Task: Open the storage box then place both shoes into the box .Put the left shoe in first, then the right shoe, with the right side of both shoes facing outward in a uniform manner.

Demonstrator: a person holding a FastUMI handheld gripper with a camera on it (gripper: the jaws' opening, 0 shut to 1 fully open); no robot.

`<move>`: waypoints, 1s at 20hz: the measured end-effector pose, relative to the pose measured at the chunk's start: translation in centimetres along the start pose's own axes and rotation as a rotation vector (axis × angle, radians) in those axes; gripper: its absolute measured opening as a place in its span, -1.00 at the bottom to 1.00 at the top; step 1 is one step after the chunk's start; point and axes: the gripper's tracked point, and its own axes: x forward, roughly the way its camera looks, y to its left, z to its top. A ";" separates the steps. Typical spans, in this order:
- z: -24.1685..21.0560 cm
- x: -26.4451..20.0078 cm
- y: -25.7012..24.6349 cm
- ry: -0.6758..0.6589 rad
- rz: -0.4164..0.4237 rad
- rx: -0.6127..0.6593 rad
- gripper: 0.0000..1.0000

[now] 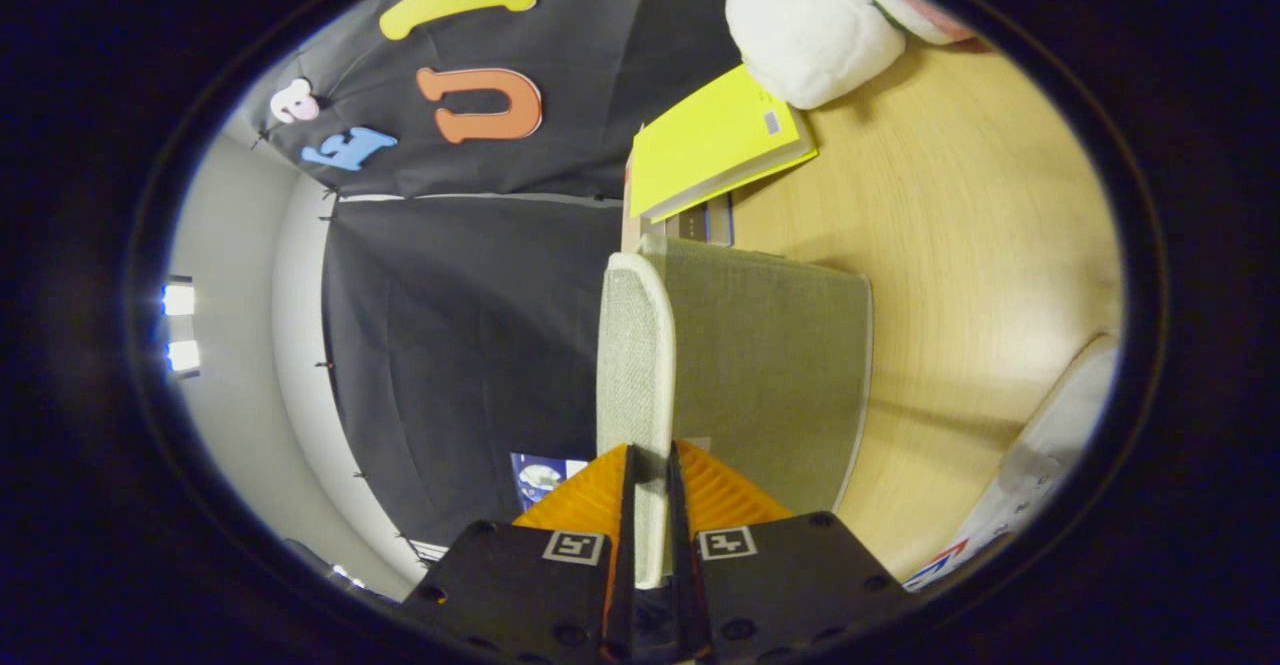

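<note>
Pale wooden tabletop (960, 245) carries the scene, viewed with the camera rolled so that the table runs up one side and the booth's dark cloth wall (450, 345) the other. Largest object: the grey fabric storage box (770, 365), standing near the table's edge closest to the wall. Its lid (632, 345), a padded panel with a pale rim, is raised edge-on and runs straight ahead from the gripper (650, 485). The fingers are nearly together, clamped on the lid's lower rim, which passes between them. Beyond the box lie a yellow book (715, 140) on a small stack and a white plush item (810, 35). At the table's far side a white shape with red and blue marks (1030, 485) is probably one of the shoes, though blur prevents certainty. Judgement: the opening step is in hand and no shoe is boxed. Risks: the thin rim may slip from the narrow grip and drop shut, or a sideways pull may drag the light box off the near edge.
</note>
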 end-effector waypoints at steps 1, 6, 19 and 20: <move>0.1 -0.3 0.2 -0.010 -0.009 -0.008 -0.61; -0.9 -1.5 2.3 -0.051 -0.049 -0.010 -0.89; -1.8 4.2 12.0 -0.238 -0.235 -0.161 -0.89; -1.8 5.1 12.9 -0.242 -0.239 -0.177 -0.89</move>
